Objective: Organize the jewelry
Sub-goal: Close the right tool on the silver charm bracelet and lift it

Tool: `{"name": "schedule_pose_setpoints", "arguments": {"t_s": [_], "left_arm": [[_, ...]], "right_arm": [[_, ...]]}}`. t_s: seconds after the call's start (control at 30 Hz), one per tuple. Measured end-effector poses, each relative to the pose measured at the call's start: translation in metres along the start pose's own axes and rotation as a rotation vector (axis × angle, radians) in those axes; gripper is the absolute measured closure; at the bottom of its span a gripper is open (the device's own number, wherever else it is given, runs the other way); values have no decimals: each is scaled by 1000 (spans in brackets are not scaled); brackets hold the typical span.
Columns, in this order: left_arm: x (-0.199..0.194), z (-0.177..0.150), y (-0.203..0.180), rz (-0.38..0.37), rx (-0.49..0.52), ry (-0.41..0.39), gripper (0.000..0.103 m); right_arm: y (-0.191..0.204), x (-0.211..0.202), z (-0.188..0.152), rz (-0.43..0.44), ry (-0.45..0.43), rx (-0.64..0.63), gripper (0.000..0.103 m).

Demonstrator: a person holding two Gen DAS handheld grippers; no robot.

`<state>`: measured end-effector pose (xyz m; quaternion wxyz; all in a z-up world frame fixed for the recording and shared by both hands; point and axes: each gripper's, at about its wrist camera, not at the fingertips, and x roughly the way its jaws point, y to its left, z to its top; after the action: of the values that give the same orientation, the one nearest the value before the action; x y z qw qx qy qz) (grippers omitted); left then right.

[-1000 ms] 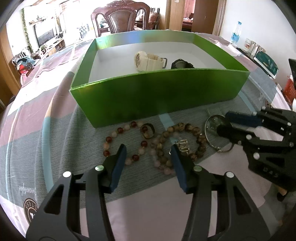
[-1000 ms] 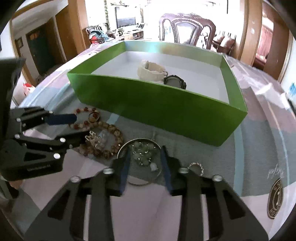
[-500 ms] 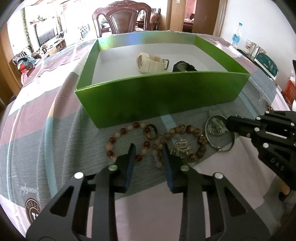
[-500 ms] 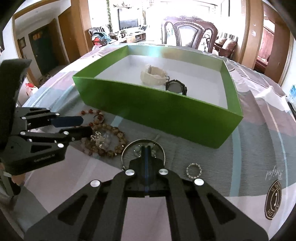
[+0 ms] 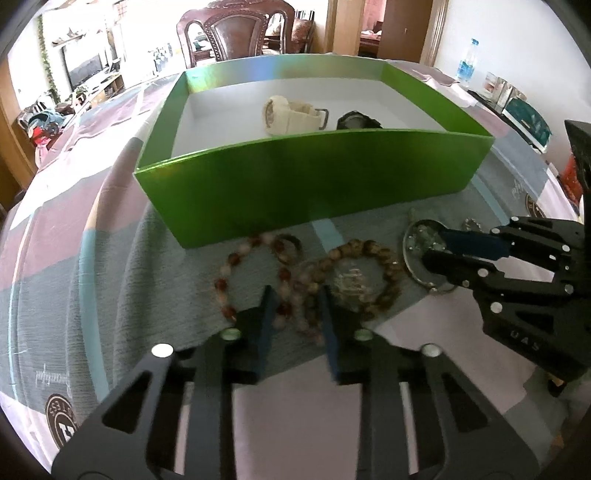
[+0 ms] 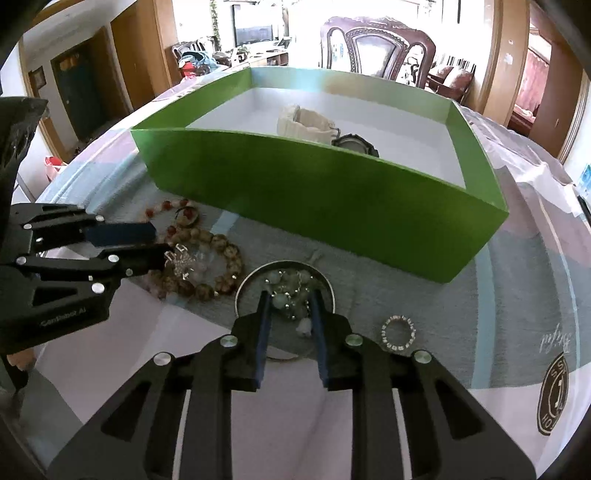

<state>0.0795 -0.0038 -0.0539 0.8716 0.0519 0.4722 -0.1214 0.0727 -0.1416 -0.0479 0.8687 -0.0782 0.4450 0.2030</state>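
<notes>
A green box holds a cream watch and a black watch. In front of it lie a red-and-white bead bracelet, a brown bead bracelet around a silver piece, a silver bangle with pale green beads inside, and a small ring. My left gripper is open, its jaws straddling overlapping pale beads. My right gripper is open, its jaws on either side of the green beads inside the bangle.
The jewelry lies on a striped grey, pink and white tablecloth. A wooden chair stands behind the table. A water bottle and boxes sit at the far right edge.
My right gripper was shut half a second ago and has opened around the green beads. My left gripper has moved forward and right over the bracelets, its jaws staying partly closed.
</notes>
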Motion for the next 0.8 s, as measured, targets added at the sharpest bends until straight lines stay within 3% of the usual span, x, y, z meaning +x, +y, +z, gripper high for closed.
{"name": "schedule_pose_setpoints", "arguments": {"t_s": [0.07,0.13,0.47,0.6,0.73,0.8], "left_arm": [[-3,-1,-1,6,4,-10,86],[-8,0,0,1,3,-26,102],[-15,4,5,-3,-22,-48,101],[-19,5,13,9,-44,-58,95],[-19,6,16,20,-42,-47,66],[-17,6,15,25,-31,-36,66]], "right_arm": [[-1,-2,1,3,-8,2,82],[-1,-5,1,7,-12,5,83],[-8,-16,4,1,-42,32,89],[-12,-21,6,5,-56,47,89],[-15,-25,6,3,-69,62,89],[-17,-25,7,3,-70,68,89]]}}
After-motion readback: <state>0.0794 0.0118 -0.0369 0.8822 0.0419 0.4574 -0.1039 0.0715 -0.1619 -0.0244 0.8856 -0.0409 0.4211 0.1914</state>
